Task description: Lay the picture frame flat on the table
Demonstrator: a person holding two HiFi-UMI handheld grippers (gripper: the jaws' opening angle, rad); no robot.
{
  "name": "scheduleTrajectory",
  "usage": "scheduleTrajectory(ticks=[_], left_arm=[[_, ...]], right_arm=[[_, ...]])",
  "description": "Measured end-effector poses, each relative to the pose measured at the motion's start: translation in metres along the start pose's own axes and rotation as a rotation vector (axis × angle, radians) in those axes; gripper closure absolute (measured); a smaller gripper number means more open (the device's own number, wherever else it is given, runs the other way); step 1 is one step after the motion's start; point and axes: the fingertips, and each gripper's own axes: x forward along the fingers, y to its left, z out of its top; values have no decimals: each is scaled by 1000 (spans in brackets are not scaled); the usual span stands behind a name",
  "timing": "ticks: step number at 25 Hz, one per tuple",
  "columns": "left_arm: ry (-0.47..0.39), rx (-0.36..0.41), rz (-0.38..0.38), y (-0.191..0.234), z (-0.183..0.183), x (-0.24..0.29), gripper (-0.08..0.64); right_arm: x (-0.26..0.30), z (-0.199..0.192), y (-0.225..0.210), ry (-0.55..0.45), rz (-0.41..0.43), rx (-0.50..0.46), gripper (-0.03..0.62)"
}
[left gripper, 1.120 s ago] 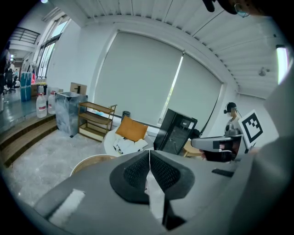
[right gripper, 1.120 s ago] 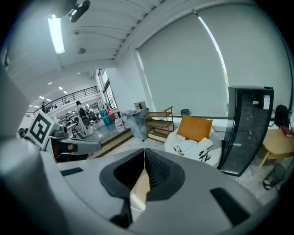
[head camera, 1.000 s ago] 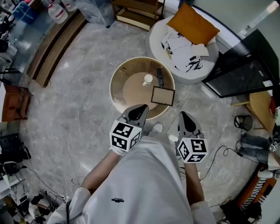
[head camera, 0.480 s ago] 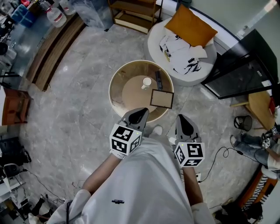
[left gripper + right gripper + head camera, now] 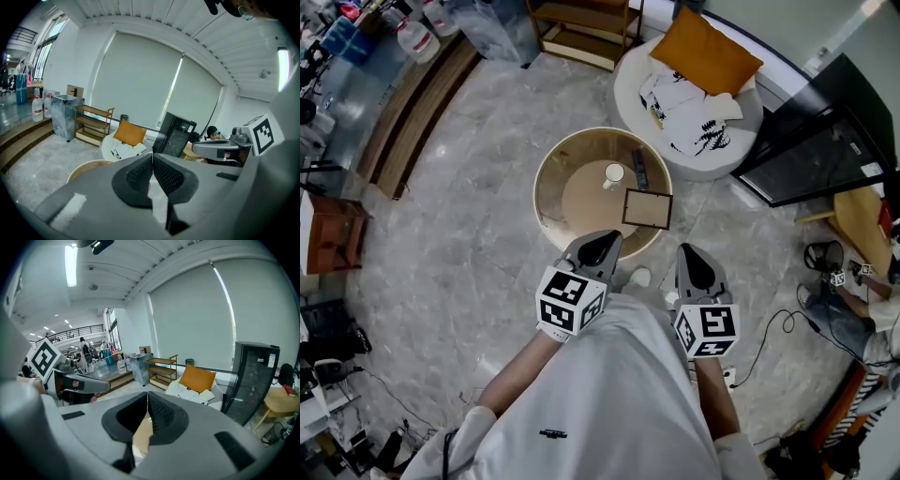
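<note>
A dark picture frame (image 5: 647, 208) with a brown inside stands at the near right edge of the round wooden table (image 5: 551, 187). A white cup (image 5: 613, 173) and a dark remote (image 5: 639, 169) sit behind it. My left gripper (image 5: 605, 239) hangs shut and empty just short of the table's near rim, left of the frame. My right gripper (image 5: 687, 251) is shut and empty over the floor, to the right of the table and nearer than the frame. In the left gripper view the left gripper (image 5: 153, 157) has its pads together; the right gripper (image 5: 148, 394) shows the same in its own view.
A white round seat (image 5: 703, 141) with an orange cushion (image 5: 705, 52) and printed cloth stands behind the table. A black cabinet (image 5: 811, 141) is at the right, a wooden shelf (image 5: 581, 28) at the back. Cables (image 5: 773, 328) lie on the marble floor at the right.
Both grippers stay shut and nearly still in front of the body. The head view has shifted slightly, and a person at the right edge has moved.
</note>
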Motion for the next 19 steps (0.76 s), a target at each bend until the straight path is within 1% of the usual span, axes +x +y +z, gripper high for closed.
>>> scheduleTrajectory(ticks=[8,19], left_arm=[[5,11,3,-8,-1,-3,552],[8,15,12,-14,-2,-4,552]], right_arm=[[-5,2,-2,-9,9,1,586],[-9,-5,-7,0,11,4,586]])
